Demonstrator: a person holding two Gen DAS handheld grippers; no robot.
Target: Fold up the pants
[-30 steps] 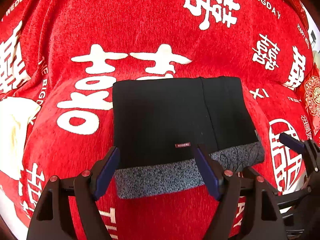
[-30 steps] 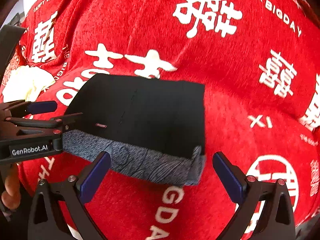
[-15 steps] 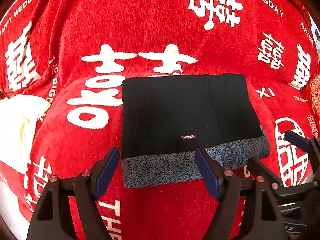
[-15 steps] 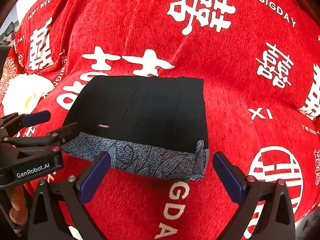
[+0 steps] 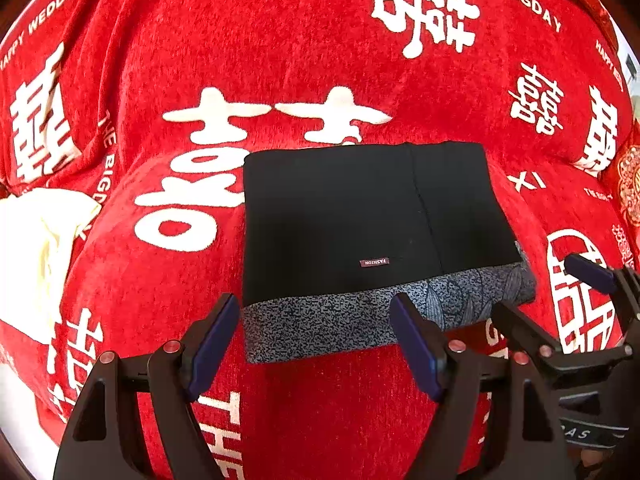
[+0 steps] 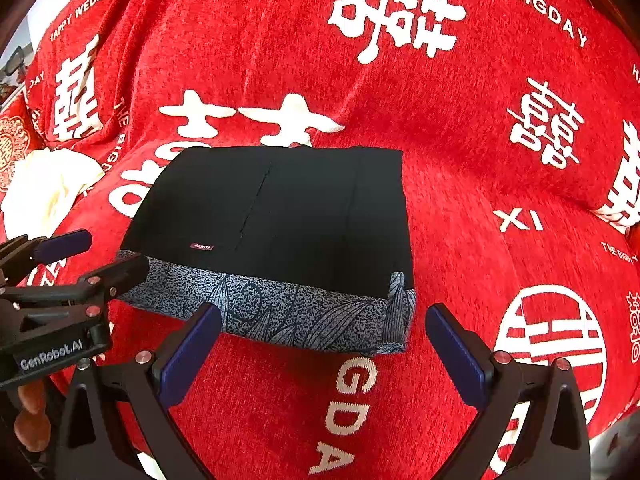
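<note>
Left wrist view: pants (image 5: 360, 224) folded into a compact black rectangle, lying flat on the red blanket (image 5: 280, 40) with white characters. Grey patterned band (image 5: 340, 320) runs along the near edge of the fold; small label (image 5: 375, 263) sits on the black part just above it. Far edge straight, left edge straight, right side slightly rounded where the layers stack. Bare blanket all around the fold: wide behind, on the left up to a cream cloth (image 5: 36, 252) near the frame edge, narrower strip in front.

Left tongs (image 5: 316, 340) spread wide, holding nothing, just in front of the near band; left pad near the band's left corner, right pad overlapping the band in view, contact can't be judged. Right tongs (image 5: 544, 292) seen at the lower right, beside the fold's right near corner, also parted.

Right wrist view: right tongs (image 6: 322, 344) spread wide, empty, in front of the band's right half (image 6: 280, 308). Pants (image 6: 280, 208) between and beyond the pads. Left tongs (image 6: 96, 256) at the left, spread, close to the band's left corner. Cream cloth (image 6: 48, 188) far left. Open blanket (image 6: 500, 180) on the right.
</note>
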